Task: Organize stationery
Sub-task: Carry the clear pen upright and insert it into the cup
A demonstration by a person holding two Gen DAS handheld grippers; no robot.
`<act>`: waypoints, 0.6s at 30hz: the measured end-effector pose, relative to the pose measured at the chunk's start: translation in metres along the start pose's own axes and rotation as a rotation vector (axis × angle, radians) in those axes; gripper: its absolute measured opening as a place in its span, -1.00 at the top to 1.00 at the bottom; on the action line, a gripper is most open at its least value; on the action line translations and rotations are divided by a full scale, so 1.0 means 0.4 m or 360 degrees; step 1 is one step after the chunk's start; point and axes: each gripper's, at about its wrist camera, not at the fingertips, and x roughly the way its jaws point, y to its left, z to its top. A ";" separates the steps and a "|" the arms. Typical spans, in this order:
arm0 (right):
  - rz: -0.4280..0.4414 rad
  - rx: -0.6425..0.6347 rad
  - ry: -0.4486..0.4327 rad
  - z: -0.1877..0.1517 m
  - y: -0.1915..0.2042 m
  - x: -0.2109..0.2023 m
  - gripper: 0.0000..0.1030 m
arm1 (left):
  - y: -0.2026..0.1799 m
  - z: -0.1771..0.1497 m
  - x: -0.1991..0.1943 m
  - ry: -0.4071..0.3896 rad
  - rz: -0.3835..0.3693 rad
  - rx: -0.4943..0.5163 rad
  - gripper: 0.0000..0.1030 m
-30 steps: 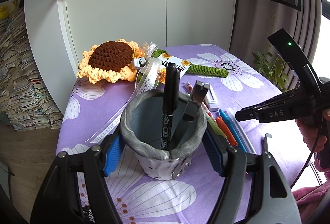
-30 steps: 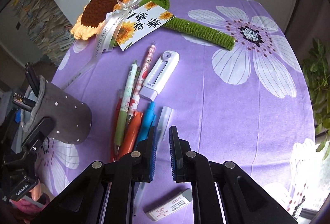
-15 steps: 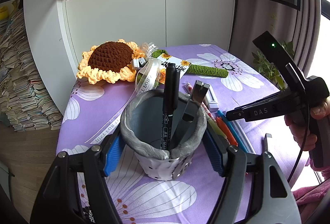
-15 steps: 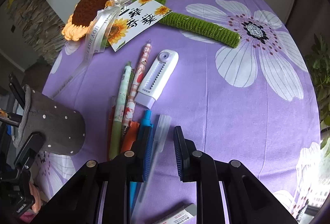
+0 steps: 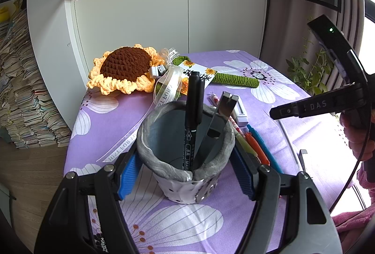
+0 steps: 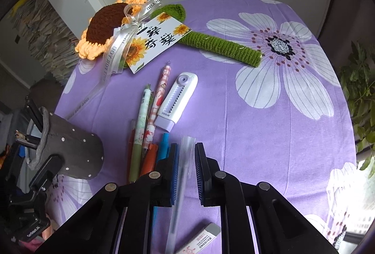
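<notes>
Table [image 6: 269, 127] under your grippers: purple floral cloth, white cabinets [image 5: 187, 20] behind, paper stacks [image 5: 25, 99] off left edge. Crochet sunflower [image 6: 103, 24] with tag at far left corner. Your left gripper [image 5: 185, 165] clamps grey pen holder [image 5: 187, 174] near front-left edge. Your right gripper [image 6: 186, 169]: jaws just closing, narrow gap, clear pen [image 6: 182, 172] between pads, contact unclear. Pens and correction tape [image 6: 175, 101] mid-table.

The surface [image 6: 269, 127] wears a purple cloth printed with white flowers; on it lie a crocheted sunflower [image 6: 105, 27] with green stem, a cluster of pens [image 6: 150, 127], a white correction tape [image 6: 175, 101], a clear pen [image 6: 181, 174], an eraser [image 6: 201, 240]; a grey pen cup [image 5: 185, 153] stands near its edge
</notes>
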 end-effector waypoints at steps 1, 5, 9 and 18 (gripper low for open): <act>0.0009 -0.0005 -0.0036 0.001 0.002 -0.021 0.72 | 0.000 0.000 0.000 0.0000 0.0000 0.0000 -0.37; 0.0054 -0.0073 -0.0216 0.005 0.027 -0.119 0.74 | 0.000 0.000 0.000 0.0000 0.0000 -0.0001 -0.37; 0.0129 -0.0174 -0.0398 0.000 0.063 -0.211 0.74 | 0.001 0.000 0.000 0.0000 -0.0001 -0.0001 -0.37; 0.0334 -0.0346 -0.0721 0.009 0.148 -0.378 0.74 | 0.001 0.001 -0.001 -0.0003 -0.0002 -0.0006 -0.36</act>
